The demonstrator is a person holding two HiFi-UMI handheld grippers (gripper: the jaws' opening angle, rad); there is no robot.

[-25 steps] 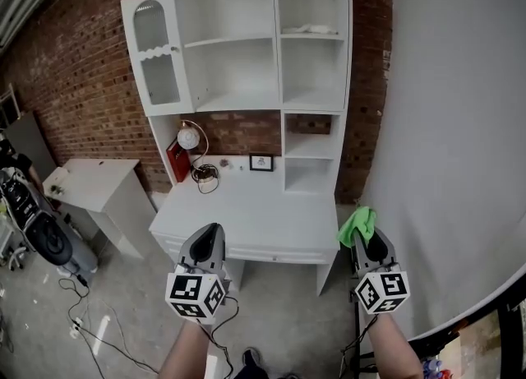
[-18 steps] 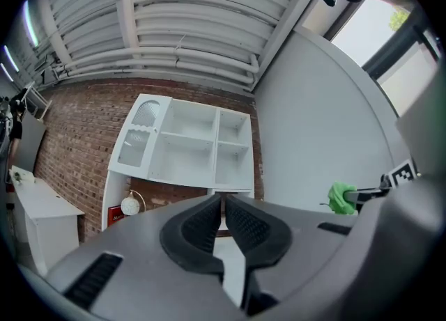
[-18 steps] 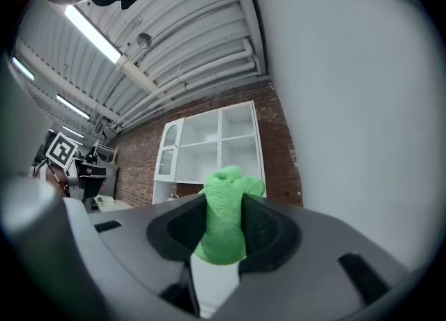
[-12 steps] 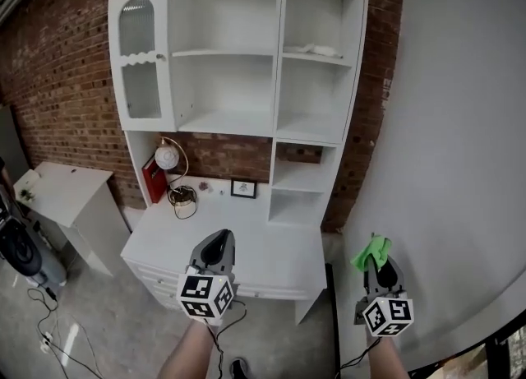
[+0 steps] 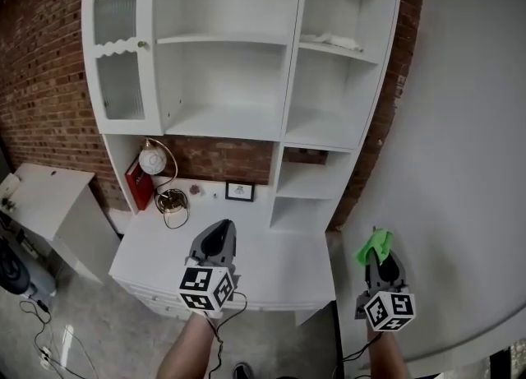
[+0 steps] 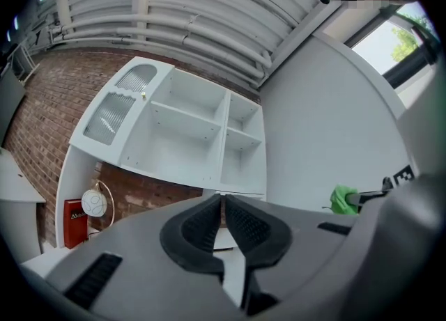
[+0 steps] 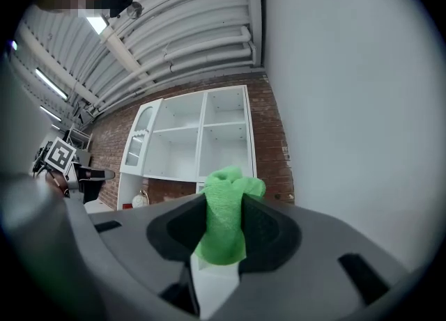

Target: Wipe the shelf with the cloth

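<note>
Your cloth (image 7: 223,221) is bright green fabric with a fine nubbly weave, matt against the dark ribbed pads (image 7: 182,223) of your right gripper (image 7: 223,200), whose shell is smooth matt grey plastic like your left gripper (image 6: 221,208). The shelf (image 5: 234,81) is smooth white-painted board with a faint sheen, its door (image 5: 119,57) set with a ribbed translucent pane, and the wall (image 5: 41,90) behind is rough, matt red brick.

Head cam: high, fwd/down at shelf unit (image 5: 222,118), not close. Both gripper cams, lower, tilt up at same unit.
</note>
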